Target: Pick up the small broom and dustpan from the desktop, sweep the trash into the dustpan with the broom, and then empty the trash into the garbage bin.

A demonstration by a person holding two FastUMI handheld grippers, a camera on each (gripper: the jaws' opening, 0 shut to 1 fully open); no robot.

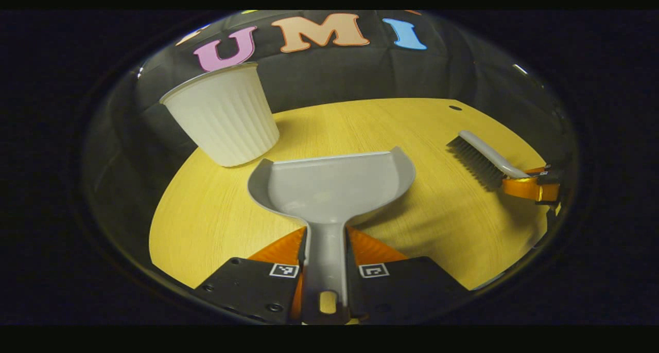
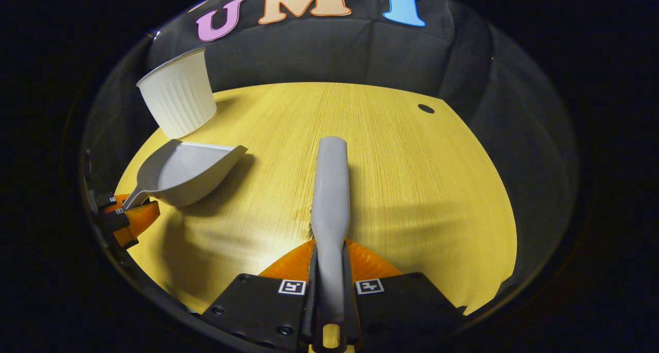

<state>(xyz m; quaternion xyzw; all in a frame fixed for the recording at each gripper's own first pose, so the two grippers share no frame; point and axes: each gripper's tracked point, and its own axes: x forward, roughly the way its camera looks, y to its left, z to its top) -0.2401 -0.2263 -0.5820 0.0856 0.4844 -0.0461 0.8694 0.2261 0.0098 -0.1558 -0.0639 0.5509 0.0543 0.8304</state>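
Note:
In the left gripper view, my left gripper [image 1: 325, 250] is shut on the handle of the grey dustpan [image 1: 334, 186], whose pan is held over the yellow desktop [image 1: 422, 229] and looks empty. The white ribbed bin [image 1: 224, 116] stands just beyond its left corner. At the right, the other gripper [image 1: 533, 187] holds the grey broom [image 1: 481, 160], bristles down. In the right gripper view, my right gripper [image 2: 329, 263] is shut on the broom's handle [image 2: 330, 188], which points away over the desktop [image 2: 422, 188]. The dustpan [image 2: 188, 170] and bin [image 2: 177, 93] lie at the left, with the left gripper [image 2: 123, 216] below.
A small dark hole [image 2: 426, 108] sits in the desktop near its far right edge. The black cloth wall rises behind the table. I see no trash on the wood in either view.

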